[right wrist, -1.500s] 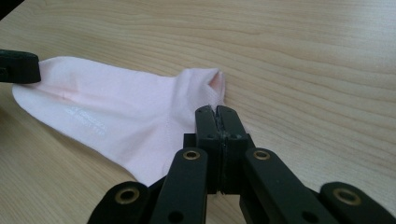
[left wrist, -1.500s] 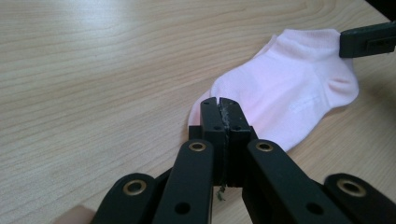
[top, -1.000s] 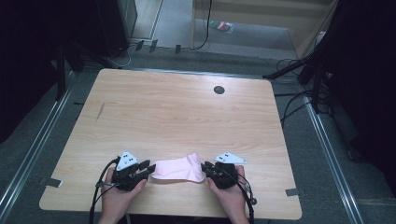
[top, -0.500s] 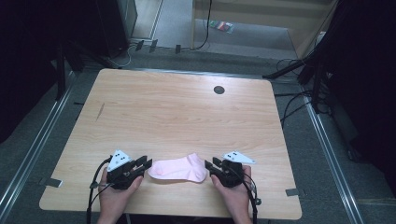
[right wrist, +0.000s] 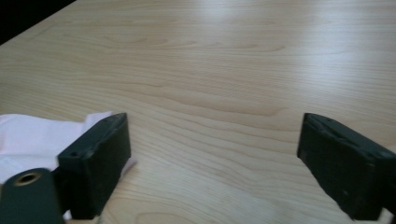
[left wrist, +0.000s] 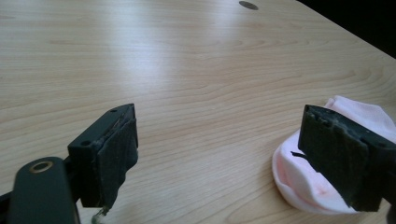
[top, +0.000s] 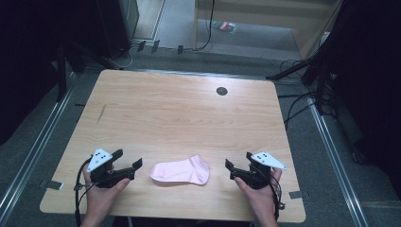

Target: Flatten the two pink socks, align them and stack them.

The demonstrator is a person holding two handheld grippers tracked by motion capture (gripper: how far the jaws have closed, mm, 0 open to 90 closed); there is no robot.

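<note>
Sock [top: 180,170], pink and limp, lies flat near the table's [top: 189,113] front edge in the high view, between the left gripper [top: 126,165] and right gripper [top: 232,169], touching neither. Left gripper view: jaws have just opened wide, nothing between them; the sock's rounded end sits behind one jaw. Right gripper view: jaws likewise just opened, empty. Light, floppy cloth probably; pinch an end.

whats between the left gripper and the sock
Nothing: in the high view, bare wood table separates the left gripper from the pink sock. Its jaws have just opened and stand apart with nothing between them.
</note>
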